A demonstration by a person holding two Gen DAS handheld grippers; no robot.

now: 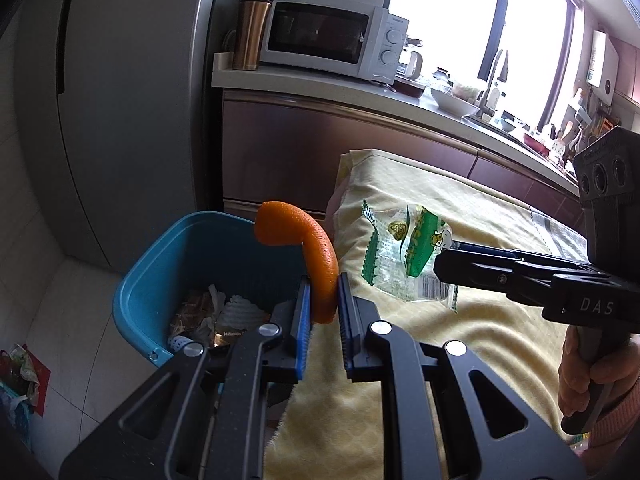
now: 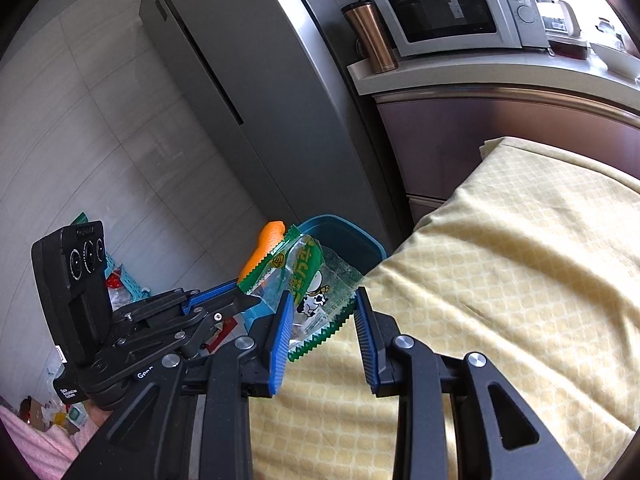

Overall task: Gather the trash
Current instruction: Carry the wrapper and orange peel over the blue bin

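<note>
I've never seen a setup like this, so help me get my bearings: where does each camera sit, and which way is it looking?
Left wrist view: sits on the left gripper, looks along it at the orange peel over the blue bin; a hand shows.
Right wrist view: sits on the right gripper, looks along it at the snack wrapper it holds; only gripper parts show.
Both share bin, peel, wrapper, yellow cloth, microwave.
</note>
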